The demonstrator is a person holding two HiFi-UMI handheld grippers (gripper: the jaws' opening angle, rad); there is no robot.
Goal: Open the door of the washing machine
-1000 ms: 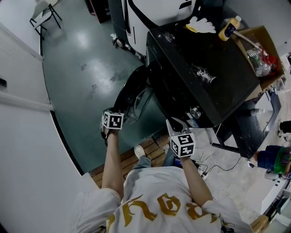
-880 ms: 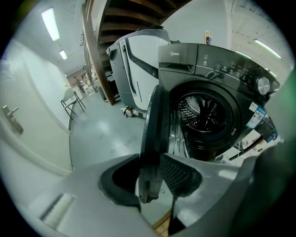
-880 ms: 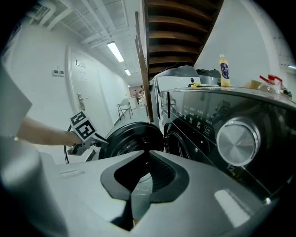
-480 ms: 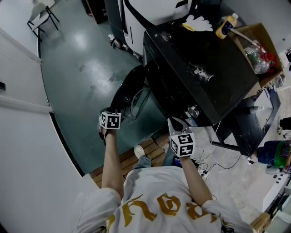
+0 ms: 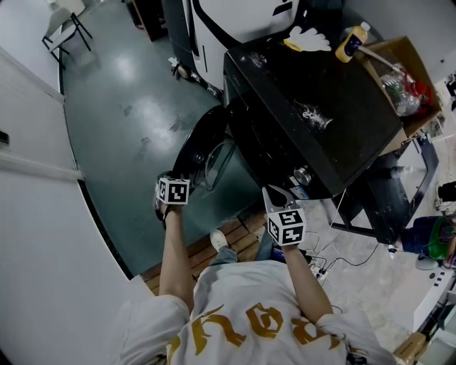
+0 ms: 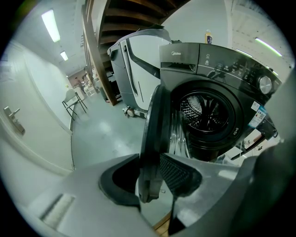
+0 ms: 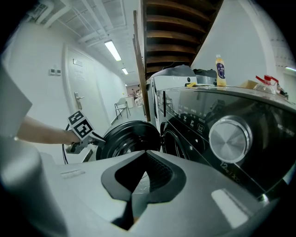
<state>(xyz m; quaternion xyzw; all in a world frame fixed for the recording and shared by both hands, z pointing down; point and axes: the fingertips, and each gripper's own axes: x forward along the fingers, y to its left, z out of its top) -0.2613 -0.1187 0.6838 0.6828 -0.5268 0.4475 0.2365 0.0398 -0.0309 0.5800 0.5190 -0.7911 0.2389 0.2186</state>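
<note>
A black front-loading washing machine (image 5: 320, 107) stands ahead of me. Its round door (image 5: 201, 146) is swung out to the left and shows edge-on as a dark rim (image 6: 155, 129) in the left gripper view. The open drum (image 6: 209, 112) lies to the right of that rim. My left gripper (image 6: 150, 178) is shut on the door's lower rim, a pad on each side. My right gripper (image 7: 140, 178) hangs shut and empty below the control panel, near the silver knob (image 7: 230, 137). The left gripper's marker cube (image 7: 81, 125) shows beside the door (image 7: 127, 139) in the right gripper view.
A yellow bottle (image 5: 350, 43), a white glove-like item (image 5: 311, 39) and a cardboard box (image 5: 406, 75) sit at the machine's far end. A white appliance (image 5: 235, 14) stands behind it. Wooden boards (image 5: 239, 242) lie under my feet, green floor (image 5: 121, 107) to the left.
The left gripper, with the door rim, has drifted slightly left, and the door stands a little wider. The right gripper has stayed put.
</note>
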